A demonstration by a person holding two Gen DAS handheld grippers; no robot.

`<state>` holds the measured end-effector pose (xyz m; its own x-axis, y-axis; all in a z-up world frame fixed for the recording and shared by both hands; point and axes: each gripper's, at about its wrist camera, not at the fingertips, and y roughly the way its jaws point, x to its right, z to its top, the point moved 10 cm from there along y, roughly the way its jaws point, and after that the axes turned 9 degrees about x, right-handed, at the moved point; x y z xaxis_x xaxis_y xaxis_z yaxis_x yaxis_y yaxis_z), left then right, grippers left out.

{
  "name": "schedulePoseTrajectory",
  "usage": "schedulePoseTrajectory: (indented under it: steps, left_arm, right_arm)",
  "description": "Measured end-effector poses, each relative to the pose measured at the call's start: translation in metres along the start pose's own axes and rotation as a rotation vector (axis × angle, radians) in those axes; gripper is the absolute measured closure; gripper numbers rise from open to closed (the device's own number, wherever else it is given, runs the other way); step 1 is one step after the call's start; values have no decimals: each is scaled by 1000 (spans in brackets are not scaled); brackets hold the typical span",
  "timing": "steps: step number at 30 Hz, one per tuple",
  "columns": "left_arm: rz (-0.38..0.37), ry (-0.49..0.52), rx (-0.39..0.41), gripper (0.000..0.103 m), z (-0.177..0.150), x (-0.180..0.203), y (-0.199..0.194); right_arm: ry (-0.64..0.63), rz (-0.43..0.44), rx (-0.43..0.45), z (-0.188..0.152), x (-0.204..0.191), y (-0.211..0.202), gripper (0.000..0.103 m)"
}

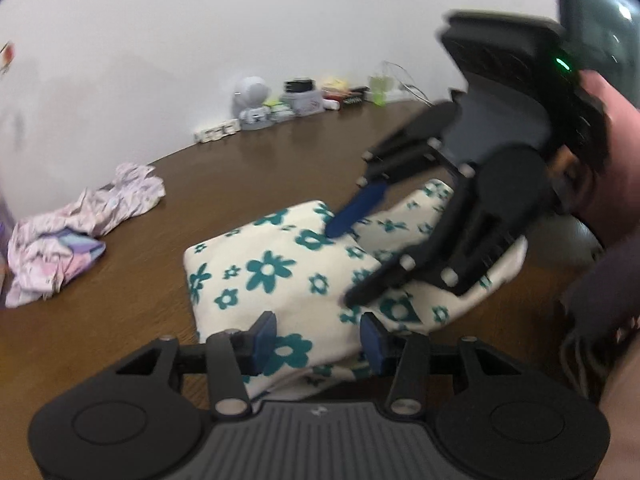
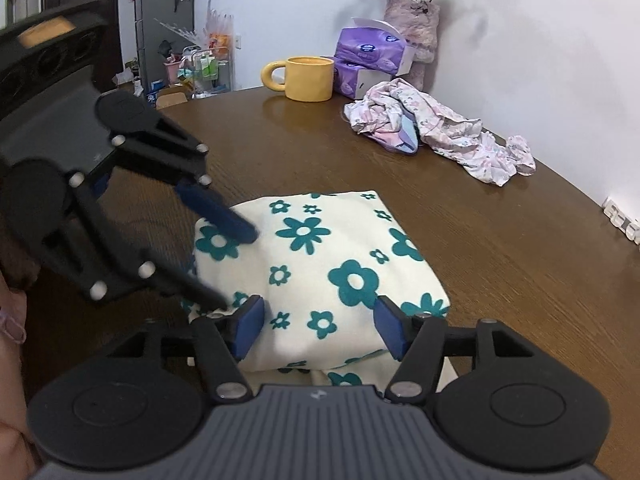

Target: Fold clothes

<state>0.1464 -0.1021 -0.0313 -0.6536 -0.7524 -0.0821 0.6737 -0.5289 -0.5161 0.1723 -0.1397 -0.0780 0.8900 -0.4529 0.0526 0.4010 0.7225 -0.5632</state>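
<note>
A folded cream cloth with teal flowers lies flat on the brown table. My left gripper stands over one near corner, jaws apart, one blue pad on top of the cloth and the other at its edge. My right gripper straddles the cloth's near edge with its blue pads wide apart. The fabric bulges between them, unpinched. Neither gripper lifts the cloth.
A crumpled pink garment lies farther back on the table. A yellow mug, purple tissue packs and a vase stand by the wall. Small items line the far edge. A hand holds the right gripper.
</note>
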Motion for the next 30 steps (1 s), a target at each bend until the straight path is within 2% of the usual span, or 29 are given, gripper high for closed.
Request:
schedulePoseTrajectory:
  steps: [2, 4, 7, 9, 12, 15, 17, 18, 21, 24, 28, 30]
  left_arm:
    - [-48, 7, 2, 58, 1, 5, -6]
    - [-51, -23, 30, 58, 7, 1, -11]
    - [8, -57, 64, 57, 15, -11, -9]
    - [25, -49, 51, 58, 13, -13, 1]
    - [14, -3, 29, 59, 8, -7, 10]
    - [-7, 93, 15, 61, 4, 4, 8]
    - [-9, 94, 20, 61, 3, 5, 1]
    - [-7, 82, 26, 58, 2, 3, -4]
    - [29, -28, 65, 42, 4, -14, -20]
    - [67, -226, 108, 27, -1, -39, -35]
    - [73, -509, 126, 26, -14, -73, -40]
    - [44, -632, 108, 27, -24, -83, -33]
  right_arm:
    - [11, 0, 10, 2, 2, -2, 41]
    - [10, -6, 21, 5, 2, -5, 41]
    - [-2, -15, 24, 8, 2, -5, 41]
    - [-3, -22, 23, 8, 3, -5, 40]
    - [1, -36, 28, 9, 5, -7, 40]
    - [1, -42, 29, 9, 7, -8, 40]
    - [-2, -40, 30, 10, 7, -8, 40]
    - [-5, -37, 33, 11, 7, -8, 40]
    - [-13, -29, 37, 14, 7, -6, 39]
    - [-21, -6, 15, 12, 9, -1, 35]
    - [-29, 24, -32, 2, 7, 6, 36]
    - [-26, 28, -38, -1, 5, 7, 36]
